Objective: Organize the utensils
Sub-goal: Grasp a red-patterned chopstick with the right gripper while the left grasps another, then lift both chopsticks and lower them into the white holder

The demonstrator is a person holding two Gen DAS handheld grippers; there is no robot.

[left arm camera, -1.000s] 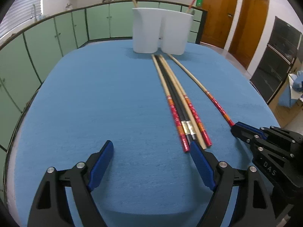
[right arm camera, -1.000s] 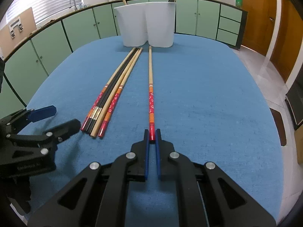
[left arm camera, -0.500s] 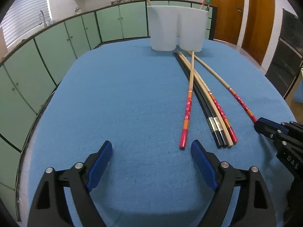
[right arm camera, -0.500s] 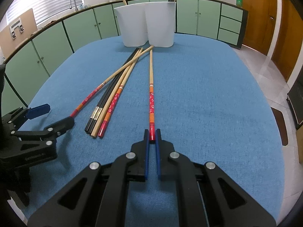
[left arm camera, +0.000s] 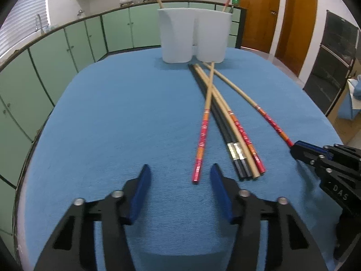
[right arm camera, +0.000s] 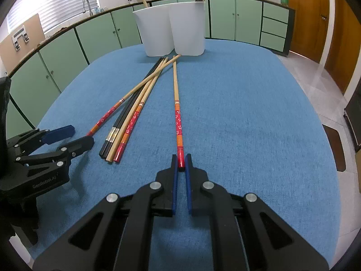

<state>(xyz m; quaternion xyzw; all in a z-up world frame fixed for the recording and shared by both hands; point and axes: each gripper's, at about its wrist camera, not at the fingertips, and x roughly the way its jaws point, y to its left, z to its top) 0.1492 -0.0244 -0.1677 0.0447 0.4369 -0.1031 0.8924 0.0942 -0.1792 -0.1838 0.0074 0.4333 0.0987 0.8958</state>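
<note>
Several long chopsticks lie on the blue table (left arm camera: 112, 117) in front of a white two-part holder (left arm camera: 194, 38). My right gripper (right arm camera: 181, 161) is shut on the red end of one lone chopstick (right arm camera: 176, 103), still lying on the table. My left gripper (left arm camera: 179, 176) is open, its jaws either side of the red end of a chopstick (left arm camera: 204, 133) that lies slanted across the bundle of black and wooden chopsticks (left arm camera: 234, 144). In the right wrist view the left gripper (right arm camera: 67, 135) sits at the left, beside that slanted chopstick (right arm camera: 108, 113).
The holder (right arm camera: 173, 33) stands at the table's far edge with a few utensils standing in it. Green cabinets (left arm camera: 67, 45) ring the room. Wooden doors (left arm camera: 293, 18) and a dark oven (left arm camera: 334, 58) are at the right.
The left chopstick has swung out of the bundle to a slant across it. My left gripper has closed in on its red end with jaws narrower. My right gripper has not moved.
</note>
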